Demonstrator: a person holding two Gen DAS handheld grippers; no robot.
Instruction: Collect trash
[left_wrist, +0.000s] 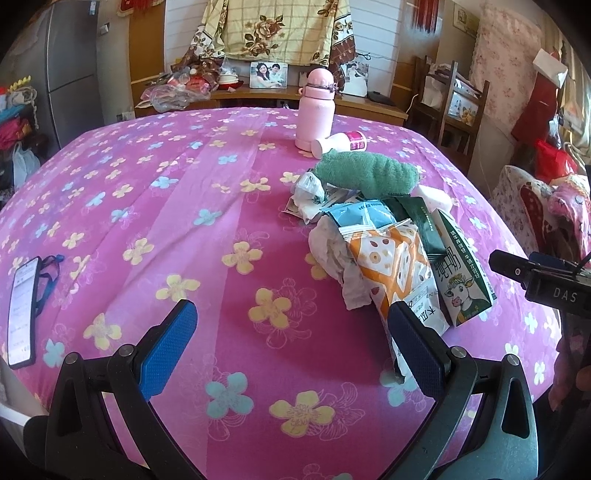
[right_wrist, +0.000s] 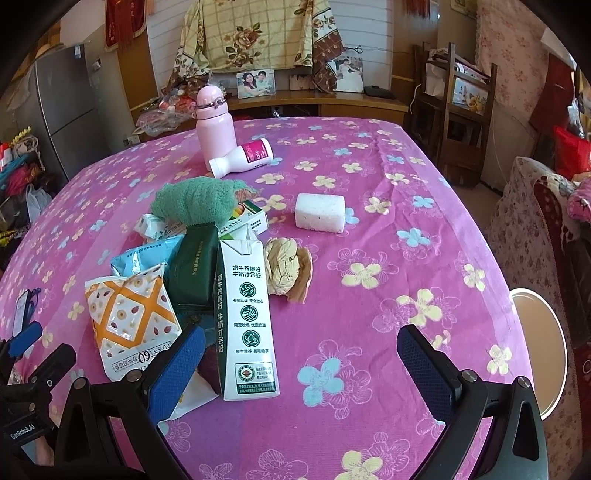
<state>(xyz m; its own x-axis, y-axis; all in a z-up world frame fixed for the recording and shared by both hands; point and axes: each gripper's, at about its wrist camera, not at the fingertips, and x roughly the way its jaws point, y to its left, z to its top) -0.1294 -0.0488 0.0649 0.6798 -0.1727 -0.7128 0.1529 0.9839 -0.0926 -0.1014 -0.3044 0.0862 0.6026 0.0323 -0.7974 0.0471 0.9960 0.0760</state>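
Observation:
A heap of trash lies on the pink flowered tablecloth: an orange-and-white snack wrapper, a green-and-white milk carton, a dark green packet, a blue wrapper, crumpled white tissue and a crumpled brown paper ball. My left gripper is open and empty, its right finger beside the snack wrapper. My right gripper is open and empty, with the carton's near end between its fingers.
A rolled green towel lies on the heap's far side. A pink flask, a fallen white bottle and a white sponge block lie further back. A phone lies at the left edge. A white bin rim stands right of the table.

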